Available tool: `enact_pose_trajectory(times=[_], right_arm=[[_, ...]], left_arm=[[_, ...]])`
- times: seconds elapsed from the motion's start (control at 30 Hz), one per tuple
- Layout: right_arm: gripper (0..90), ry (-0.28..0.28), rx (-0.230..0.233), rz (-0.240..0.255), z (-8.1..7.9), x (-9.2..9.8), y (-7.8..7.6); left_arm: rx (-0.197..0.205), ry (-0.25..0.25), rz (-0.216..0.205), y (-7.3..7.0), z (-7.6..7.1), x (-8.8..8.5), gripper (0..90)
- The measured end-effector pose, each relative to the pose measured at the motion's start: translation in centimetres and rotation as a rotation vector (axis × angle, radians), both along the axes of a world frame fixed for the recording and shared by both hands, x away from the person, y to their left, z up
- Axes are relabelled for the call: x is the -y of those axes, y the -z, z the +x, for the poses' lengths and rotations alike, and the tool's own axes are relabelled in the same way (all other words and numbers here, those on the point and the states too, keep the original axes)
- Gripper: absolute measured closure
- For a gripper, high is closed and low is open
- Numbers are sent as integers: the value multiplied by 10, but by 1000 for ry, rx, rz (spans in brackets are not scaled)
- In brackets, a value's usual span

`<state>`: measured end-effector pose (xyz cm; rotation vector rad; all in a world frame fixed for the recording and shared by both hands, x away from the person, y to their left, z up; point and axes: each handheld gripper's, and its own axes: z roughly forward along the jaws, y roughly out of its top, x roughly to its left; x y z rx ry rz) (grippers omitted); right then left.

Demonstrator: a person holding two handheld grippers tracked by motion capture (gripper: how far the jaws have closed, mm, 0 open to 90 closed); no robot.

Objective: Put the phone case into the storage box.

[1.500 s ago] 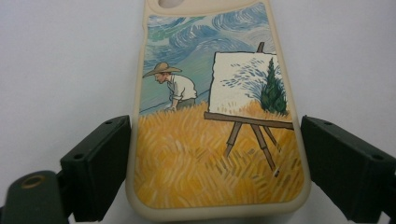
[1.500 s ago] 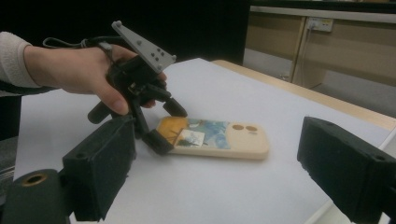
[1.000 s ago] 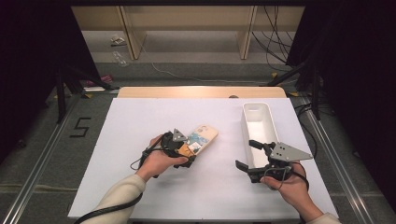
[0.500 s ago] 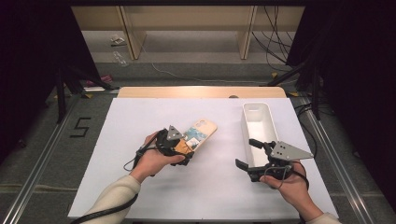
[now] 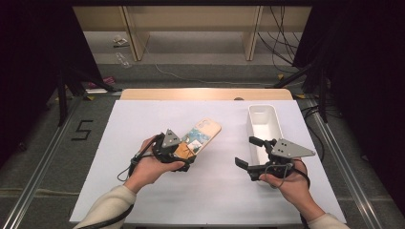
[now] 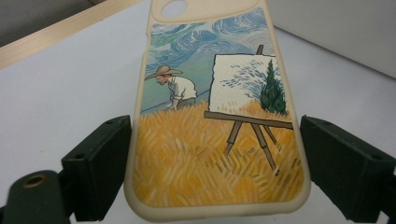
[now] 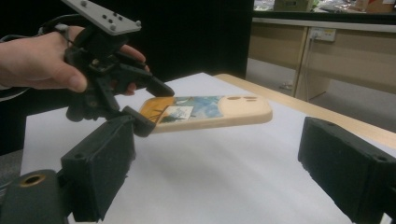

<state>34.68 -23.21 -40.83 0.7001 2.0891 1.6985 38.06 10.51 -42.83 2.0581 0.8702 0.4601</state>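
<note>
A phone case (image 5: 202, 134) with a painted wheat field, a painter and an easel is held by its near end in my left gripper (image 5: 184, 153). In the left gripper view the case (image 6: 210, 140) lies lengthwise between the two jaws, whose pads press on both of its long edges. The right gripper view shows the case (image 7: 210, 112) hanging level above the white table, the left gripper (image 7: 154, 108) clamped on it. My right gripper (image 5: 244, 150) hovers at the right, open, pointing left toward the case, with nothing between its jaws.
A narrow white bin (image 5: 251, 125) stands on the white tabletop (image 5: 143, 119) just behind the right gripper. A wooden strip (image 5: 205, 94) borders the far edge of the table. Beyond it are floor, cables and shelving.
My left hand has lifted the phone case off the table and carried it slightly up and to the left. The right hand has stayed in place.
</note>
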Motion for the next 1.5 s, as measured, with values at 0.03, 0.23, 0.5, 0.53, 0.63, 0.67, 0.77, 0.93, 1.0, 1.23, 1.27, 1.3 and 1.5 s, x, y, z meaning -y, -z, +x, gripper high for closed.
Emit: enact_pose_trajectory(times=[0.03,0.23,0.5,0.53,0.63,0.67,0.77,0.93,1.0,1.23,1.27,1.3,1.5], right_arm=[[111,0,1,0,2,-2,-1],[63,24,-64,25,18,-13,-5],[50,8,-59,44,22,-34,-19],[52,12,-59,42,23,-39,-20],[46,3,-70,25,28,-49,-18],[45,0,-70,18,30,-53,-17],[45,5,-88,11,40,-63,-14],[47,9,-102,14,49,-71,-15],[48,11,-105,13,54,-74,-15],[56,5,-142,17,66,-84,-11],[56,5,-149,17,68,-86,-11],[58,4,-151,16,68,-87,-11],[63,-12,-177,12,74,-95,-8]], left_arm=[[7,3,-5,-1,-2,-2,116],[27,10,-25,-3,-14,-9,116],[36,11,-34,-4,-26,-15,116],[39,10,-37,-4,-27,-16,116],[48,9,-44,-5,-31,-18,116],[46,10,-47,-6,-32,-19,116],[53,13,-51,-7,-37,-20,116],[63,17,-54,-6,-45,-23,116],[68,18,-56,-6,-48,-24,116],[87,24,-60,-7,-56,-25,116],[88,24,-59,-7,-56,-25,116],[91,22,-61,-6,-57,-24,117],[105,25,-59,-6,-60,-23,117]])
